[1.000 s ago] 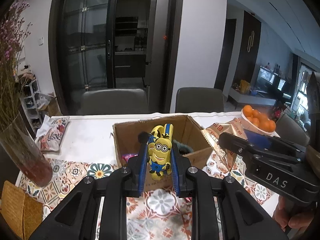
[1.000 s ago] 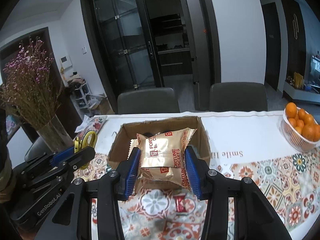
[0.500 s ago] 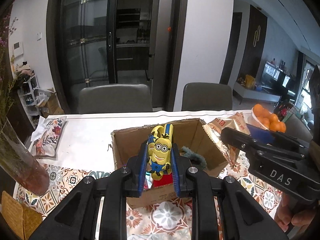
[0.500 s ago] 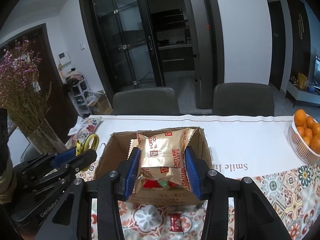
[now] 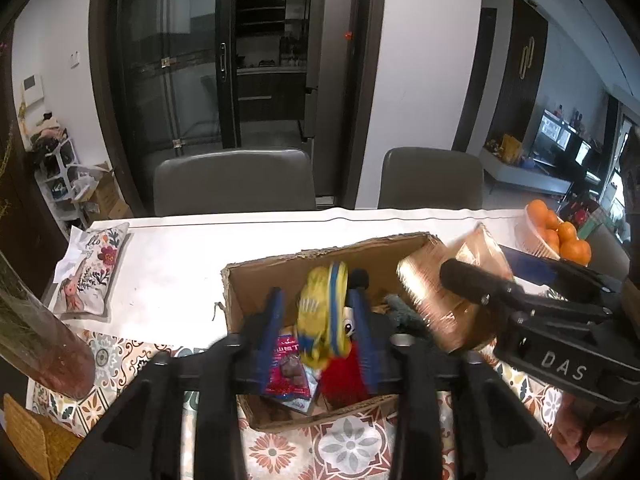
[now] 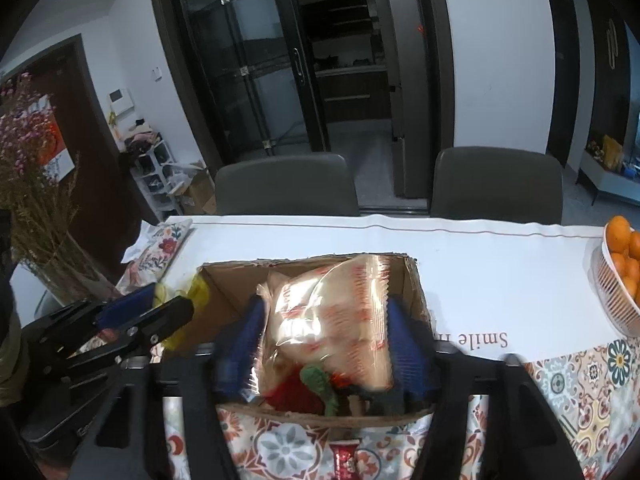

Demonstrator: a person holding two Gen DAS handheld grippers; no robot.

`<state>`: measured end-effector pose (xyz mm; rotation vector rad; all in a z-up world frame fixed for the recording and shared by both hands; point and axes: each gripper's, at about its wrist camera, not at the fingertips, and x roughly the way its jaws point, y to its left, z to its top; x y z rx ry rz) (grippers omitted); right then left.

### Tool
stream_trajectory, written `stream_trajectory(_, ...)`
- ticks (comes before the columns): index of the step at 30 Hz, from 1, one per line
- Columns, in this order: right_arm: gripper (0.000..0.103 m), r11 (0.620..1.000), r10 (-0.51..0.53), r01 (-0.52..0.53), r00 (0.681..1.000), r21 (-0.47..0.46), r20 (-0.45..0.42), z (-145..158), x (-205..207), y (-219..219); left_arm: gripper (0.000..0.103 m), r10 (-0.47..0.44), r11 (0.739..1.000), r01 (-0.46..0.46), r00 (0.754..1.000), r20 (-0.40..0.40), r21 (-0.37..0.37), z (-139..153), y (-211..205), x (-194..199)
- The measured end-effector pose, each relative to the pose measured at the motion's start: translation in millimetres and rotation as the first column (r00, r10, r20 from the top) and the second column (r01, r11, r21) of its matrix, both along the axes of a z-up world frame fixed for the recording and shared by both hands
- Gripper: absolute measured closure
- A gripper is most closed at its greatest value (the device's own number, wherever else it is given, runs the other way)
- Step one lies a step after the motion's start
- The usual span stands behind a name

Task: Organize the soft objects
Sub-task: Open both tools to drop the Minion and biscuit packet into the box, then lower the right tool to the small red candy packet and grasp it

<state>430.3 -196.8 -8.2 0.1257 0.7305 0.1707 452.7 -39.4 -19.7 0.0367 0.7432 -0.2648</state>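
Both claws have just been opening above the cardboard box. The left claw is released, its pads clear of the blurred yellow minion toy tipping between them. The right claw is likewise released around the biscuit packet, dropping boxward. In my judgement both soft items are being delivered into the box.

The box sits mid-table. A fruit basket lies to its right. Two chairs stand behind.
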Motion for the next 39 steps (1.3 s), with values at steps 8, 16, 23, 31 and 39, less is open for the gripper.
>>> stream_trajectory(8, 0.029, 0.999, -0.046, 0.045, 0.999, -0.021, -0.01, -6, -4, -8, 0.04, 0.052, 0.996, -0.054, 0.998, 0.037, 0.077, 0, 5, -13)
stream_trajectory(16, 0.029, 0.998, -0.061, 0.062, 0.998, -0.027, 0.03, -7, -32, -8, 0.027, 0.092, 0.992, -0.096, 0.995, 0.049, 0.084, 1, 11, -42)
stream_trajectory(23, 0.029, 0.996, -0.069, 0.073, 0.996, -0.058, 0.062, -6, -60, -7, 0.023, 0.111, 0.989, -0.118, 0.991, 0.076, 0.092, 1, 14, -63)
stream_trajectory(31, 0.029, 0.997, -0.062, 0.064, 0.997, -0.045, 0.045, -20, -78, -6, 0.017, 0.143, 0.985, -0.148, 0.988, 0.057, 0.086, -11, 19, -79)
stream_trajectory(39, 0.029, 0.997, -0.057, 0.057, 0.998, -0.054, -0.009, -50, -87, -4, 0.011, 0.181, 0.979, -0.179, 0.983, -0.017, 0.1, -45, 26, -94)
